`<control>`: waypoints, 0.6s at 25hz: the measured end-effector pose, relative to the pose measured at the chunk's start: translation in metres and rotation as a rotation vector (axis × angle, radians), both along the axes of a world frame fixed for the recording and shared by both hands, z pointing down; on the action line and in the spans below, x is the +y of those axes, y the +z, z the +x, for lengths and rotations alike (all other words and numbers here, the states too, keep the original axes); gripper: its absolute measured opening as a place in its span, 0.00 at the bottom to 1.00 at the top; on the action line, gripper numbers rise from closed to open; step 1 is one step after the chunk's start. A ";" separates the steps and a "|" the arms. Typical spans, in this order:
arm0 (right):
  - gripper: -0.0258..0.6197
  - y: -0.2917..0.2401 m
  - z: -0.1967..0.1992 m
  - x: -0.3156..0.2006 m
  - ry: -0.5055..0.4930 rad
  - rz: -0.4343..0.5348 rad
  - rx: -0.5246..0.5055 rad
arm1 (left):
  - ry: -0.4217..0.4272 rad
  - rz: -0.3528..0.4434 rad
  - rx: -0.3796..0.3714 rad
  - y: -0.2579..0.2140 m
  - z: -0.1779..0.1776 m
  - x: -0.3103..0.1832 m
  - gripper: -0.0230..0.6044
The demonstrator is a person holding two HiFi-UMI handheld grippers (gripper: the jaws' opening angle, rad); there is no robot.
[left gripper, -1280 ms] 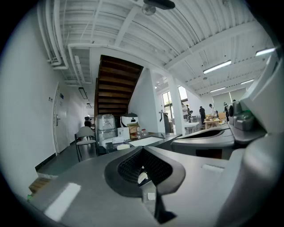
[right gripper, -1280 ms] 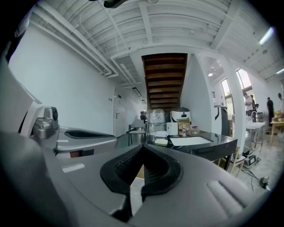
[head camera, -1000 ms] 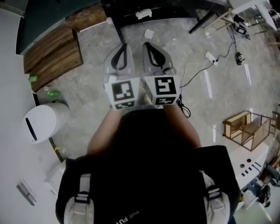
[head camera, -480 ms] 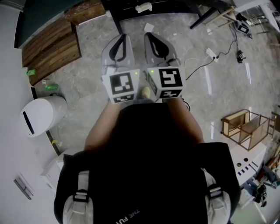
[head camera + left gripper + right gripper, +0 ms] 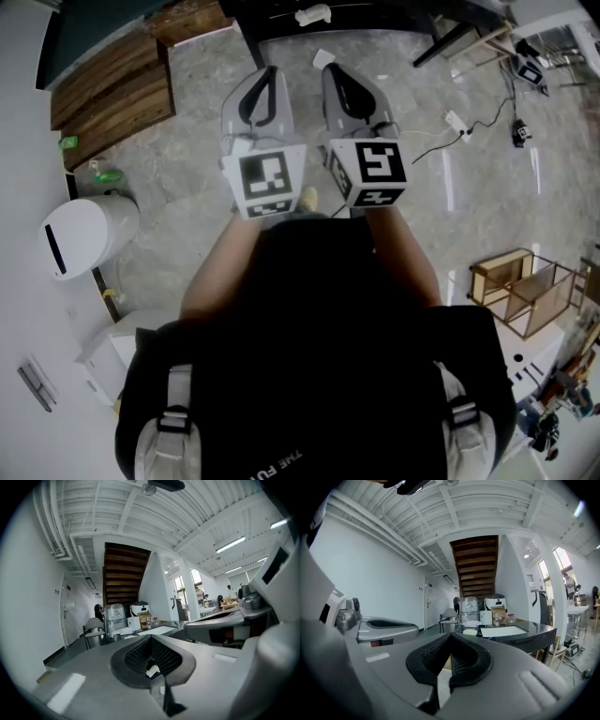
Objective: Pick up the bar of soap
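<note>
Two grippers, the left gripper (image 5: 266,75) and the right gripper (image 5: 336,73), are held level and side by side, close but apart, in front of the person's chest above a grey stone floor (image 5: 187,187), both pointing toward the far dark table (image 5: 532,632). Both pairs of jaws are pressed together at the tips with nothing held that I can name, though a small pale scrap (image 5: 152,670) shows in the hollow behind the left one's pads. As far as I can tell, the bar of soap (image 5: 470,632) is the pale flat piece on the table's near left corner, well apart from both grippers.
</note>
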State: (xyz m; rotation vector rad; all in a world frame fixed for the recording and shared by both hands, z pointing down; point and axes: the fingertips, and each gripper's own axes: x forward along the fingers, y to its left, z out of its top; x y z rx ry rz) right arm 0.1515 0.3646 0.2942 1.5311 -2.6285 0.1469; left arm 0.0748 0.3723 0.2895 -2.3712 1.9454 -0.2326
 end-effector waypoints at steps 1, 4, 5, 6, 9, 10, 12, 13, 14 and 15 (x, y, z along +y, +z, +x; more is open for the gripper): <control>0.06 0.000 0.002 -0.001 -0.002 0.002 0.002 | -0.003 0.001 -0.003 0.001 0.002 0.000 0.03; 0.06 -0.003 0.009 -0.002 -0.013 0.008 -0.001 | -0.017 0.007 -0.007 -0.002 0.007 0.001 0.03; 0.06 -0.005 0.011 -0.003 -0.018 0.010 -0.004 | -0.022 0.009 -0.007 -0.003 0.009 0.000 0.03; 0.06 -0.006 0.013 -0.004 -0.022 0.011 -0.007 | -0.026 0.011 -0.007 -0.005 0.010 0.000 0.03; 0.06 -0.008 0.015 -0.007 -0.037 0.009 -0.013 | -0.041 0.013 -0.007 -0.008 0.011 -0.003 0.03; 0.06 -0.008 0.015 -0.009 -0.042 0.009 -0.013 | -0.046 0.013 -0.006 -0.008 0.011 -0.004 0.03; 0.06 -0.008 0.015 -0.011 -0.047 0.009 -0.013 | -0.049 0.012 -0.007 -0.008 0.012 -0.006 0.03; 0.06 -0.008 0.016 -0.012 -0.048 0.009 -0.013 | -0.048 0.010 -0.008 -0.007 0.013 -0.007 0.03; 0.06 -0.008 0.016 -0.014 -0.048 0.009 -0.013 | -0.046 0.008 -0.008 -0.007 0.013 -0.009 0.03; 0.06 -0.008 0.015 -0.016 -0.047 0.008 -0.013 | -0.046 0.007 -0.008 -0.006 0.012 -0.011 0.03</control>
